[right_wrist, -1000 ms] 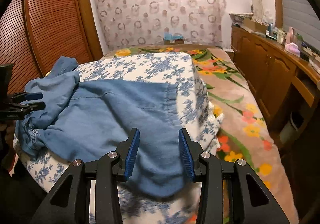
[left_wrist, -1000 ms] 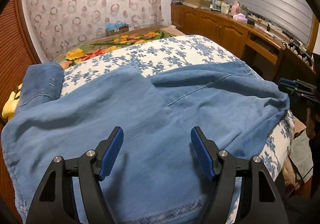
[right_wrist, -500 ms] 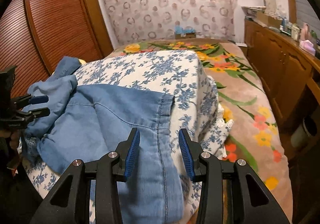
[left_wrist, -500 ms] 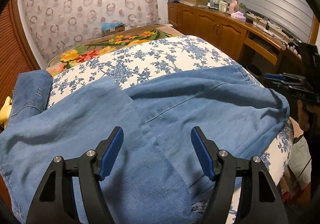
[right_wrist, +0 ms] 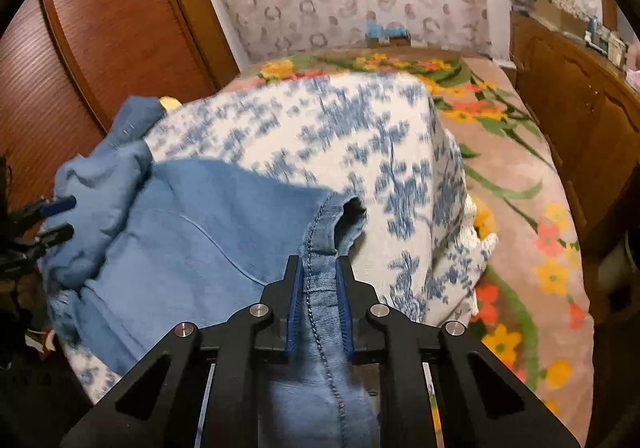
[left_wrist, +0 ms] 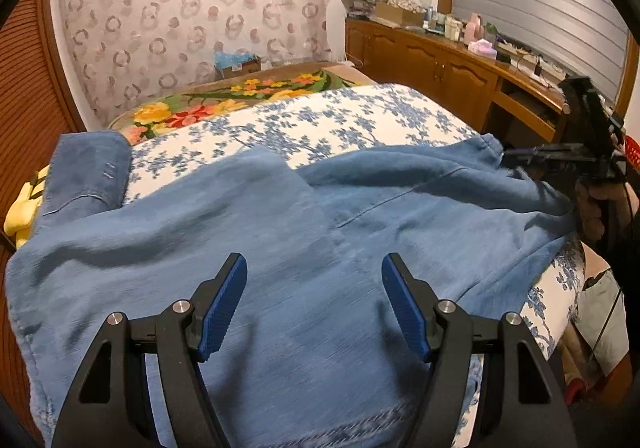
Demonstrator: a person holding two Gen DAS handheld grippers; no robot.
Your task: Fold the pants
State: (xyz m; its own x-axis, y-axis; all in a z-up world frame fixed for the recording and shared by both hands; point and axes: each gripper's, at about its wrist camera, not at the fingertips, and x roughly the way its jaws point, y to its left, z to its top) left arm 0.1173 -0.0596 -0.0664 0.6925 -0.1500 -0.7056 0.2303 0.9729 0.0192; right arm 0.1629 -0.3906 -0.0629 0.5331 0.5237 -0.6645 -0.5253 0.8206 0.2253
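Observation:
Blue denim pants (left_wrist: 280,248) lie spread and rumpled across a white quilt with blue flowers (left_wrist: 304,124). My left gripper (left_wrist: 314,288) is open just above the cloth near one end of the pants, holding nothing. My right gripper (right_wrist: 318,288) is shut on the stitched hem of a pant leg (right_wrist: 320,240) at the other end, the hem opening puckered just past the fingertips. The right gripper also shows in the left wrist view (left_wrist: 560,156) at the far right edge of the pants. The left gripper shows at the left edge of the right wrist view (right_wrist: 52,220).
A floral blanket (right_wrist: 512,184) covers the bed beside the quilt. A wooden wardrobe (right_wrist: 100,28) stands on one side, a wooden cabinet with clutter on top (left_wrist: 440,60) on the other. A patterned curtain (left_wrist: 192,16) hangs at the back.
My right gripper has closed on the pant-leg hem, which it only hovered over before. My left gripper has stayed open and shifted slightly over the pants.

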